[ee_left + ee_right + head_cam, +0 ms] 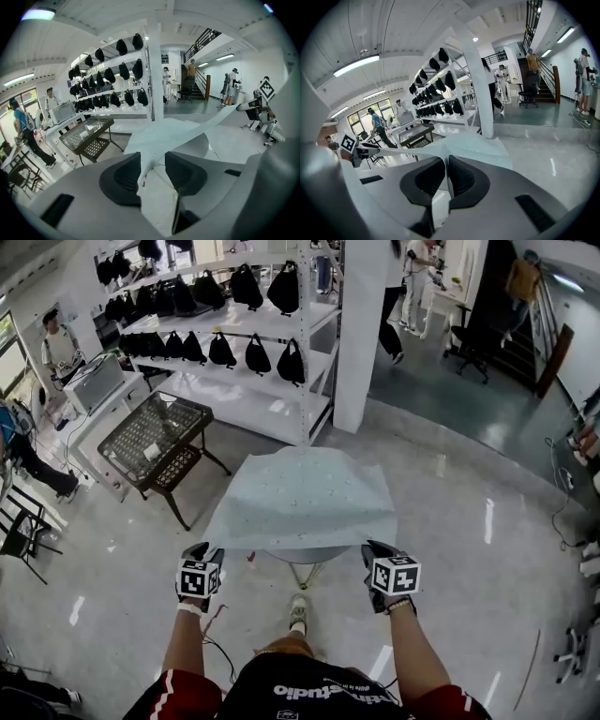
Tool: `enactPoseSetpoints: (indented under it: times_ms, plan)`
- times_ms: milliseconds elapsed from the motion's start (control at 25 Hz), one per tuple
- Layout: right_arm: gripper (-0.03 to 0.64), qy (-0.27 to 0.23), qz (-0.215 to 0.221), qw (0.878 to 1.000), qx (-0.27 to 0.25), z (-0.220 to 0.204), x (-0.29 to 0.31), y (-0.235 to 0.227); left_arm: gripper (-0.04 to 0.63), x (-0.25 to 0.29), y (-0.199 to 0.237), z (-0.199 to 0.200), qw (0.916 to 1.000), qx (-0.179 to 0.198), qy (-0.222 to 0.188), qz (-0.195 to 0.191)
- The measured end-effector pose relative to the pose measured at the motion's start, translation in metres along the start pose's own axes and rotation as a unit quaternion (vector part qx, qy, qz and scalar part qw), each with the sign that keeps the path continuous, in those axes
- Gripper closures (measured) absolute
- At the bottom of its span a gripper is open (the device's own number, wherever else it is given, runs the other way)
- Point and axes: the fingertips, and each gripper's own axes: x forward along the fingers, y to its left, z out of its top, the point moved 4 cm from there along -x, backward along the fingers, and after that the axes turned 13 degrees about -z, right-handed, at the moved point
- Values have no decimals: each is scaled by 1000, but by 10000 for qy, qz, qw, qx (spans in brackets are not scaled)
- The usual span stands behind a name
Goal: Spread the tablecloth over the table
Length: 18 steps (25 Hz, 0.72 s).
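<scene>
Pale blue-green fabric, the tablecloth (pixel 305 498), lies over a small round worktop (pixel 305 556) in front of the person. Its far part is draped on the top, and its near edge is lifted between the two claws.

The left claw (pixel 153 173) stands wide open. The near-left corner of the cloth hangs loose between its pads, and nothing is pressing on it. The right claw (pixel 446 176) is closed on the near-right edge, which is pinched thin between its pads.

The main risk is uneven tension. With one corner free and the other clamped, any pull from the right claw would likely drag the sheet askew or slide it off to the right, because the top is small and the cloth overhangs it all round. The loose corner could also fold under itself as it drops, leaving a crease or a doubled edge at the near left. The fabric looks light, so a quick release on the right might let it billow and settle off-centre.

As for writing, white print on the person's dark shirt (pixel 300 690) shows "studio", and the letters beside it are too blurred to read. The marker cubes carry only black-and-white square patterns.
</scene>
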Motion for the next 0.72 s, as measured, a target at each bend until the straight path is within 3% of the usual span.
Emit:
enactPoseSetpoints:
  times_ms: [160, 360, 560, 720]
  plan:
    - [562, 7, 133, 9999, -13, -4, 0, 10, 440, -18, -9, 0, 9994, 287, -112, 147]
    - [548, -260, 190, 9992, 225, 4, -9, 17, 447, -31, -21, 23, 9982, 338, -490, 108]
    - [548, -417, 120, 9987, 275, 10, -27, 3, 451, -38, -40, 48, 9952, 179, -958, -78]
    - [548, -563, 55, 9977, 364, 12, -41, -9, 454, -36, -64, 62, 9909, -122, -1263, -459]
